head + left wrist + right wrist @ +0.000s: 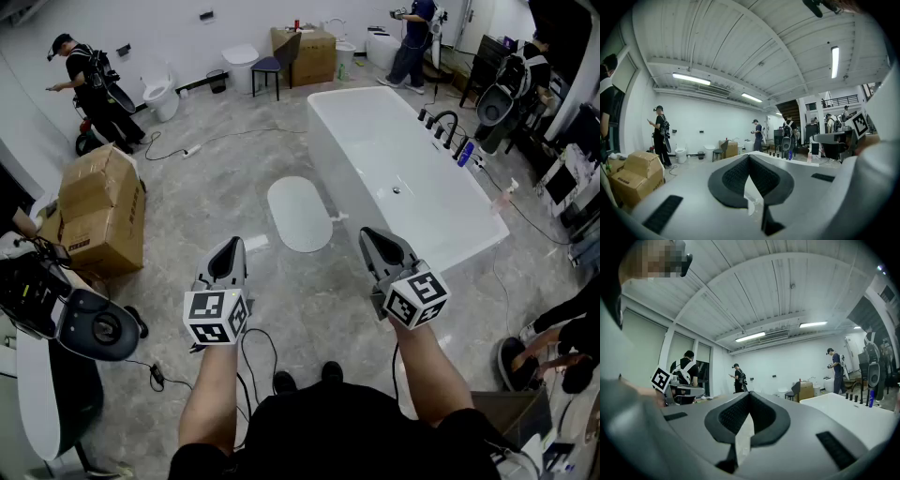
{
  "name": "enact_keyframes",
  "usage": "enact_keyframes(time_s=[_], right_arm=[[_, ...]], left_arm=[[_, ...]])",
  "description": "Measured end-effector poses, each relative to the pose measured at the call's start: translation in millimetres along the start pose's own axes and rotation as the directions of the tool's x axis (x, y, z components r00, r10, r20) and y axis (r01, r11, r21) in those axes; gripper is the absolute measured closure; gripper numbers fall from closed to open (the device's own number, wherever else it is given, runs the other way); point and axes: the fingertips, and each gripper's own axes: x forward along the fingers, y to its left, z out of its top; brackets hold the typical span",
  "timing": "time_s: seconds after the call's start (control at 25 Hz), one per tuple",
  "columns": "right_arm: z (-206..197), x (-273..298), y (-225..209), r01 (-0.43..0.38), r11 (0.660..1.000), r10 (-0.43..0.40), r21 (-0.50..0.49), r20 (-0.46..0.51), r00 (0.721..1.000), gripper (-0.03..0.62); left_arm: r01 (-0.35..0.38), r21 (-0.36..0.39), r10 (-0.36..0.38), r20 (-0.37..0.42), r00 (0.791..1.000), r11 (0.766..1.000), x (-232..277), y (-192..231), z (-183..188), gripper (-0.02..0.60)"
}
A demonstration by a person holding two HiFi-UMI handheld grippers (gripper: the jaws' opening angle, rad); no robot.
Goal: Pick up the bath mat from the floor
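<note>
A white oval bath mat lies flat on the grey marbled floor, just left of the white bathtub. My left gripper hovers nearer to me than the mat, jaws shut and empty, tip aimed at the mat's near left edge. My right gripper hangs level with it at the mat's near right, over the tub's near corner, also shut and empty. Both gripper views look out level across the room; in them the left gripper and right gripper show closed tips, and the mat is hidden.
Stacked cardboard boxes stand at left, with a black and white machine closer to me. Cables trail by my feet. A toilet, a chair and several people are at the far wall.
</note>
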Motion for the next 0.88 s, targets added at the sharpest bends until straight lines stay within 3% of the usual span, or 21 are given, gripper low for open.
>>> enact_keyframes(time_s=[0.6, 0.88], right_arm=[[-7.8, 17.8, 2.8, -0.055, 0.997, 0.056, 0.045, -0.015, 0.998, 0.579], [-8.1, 25.6, 9.7, -0.077, 0.997, 0.078, 0.005, -0.038, 0.996, 0.577]], left_arm=[[-0.036, -0.019, 0.035, -0.035, 0.999, 0.999, -1.1, 12.6, -18.8, 0.566], [-0.049, -0.022, 0.048, -0.04, 0.998, 0.999, -1.1, 21.8, -16.9, 0.565]])
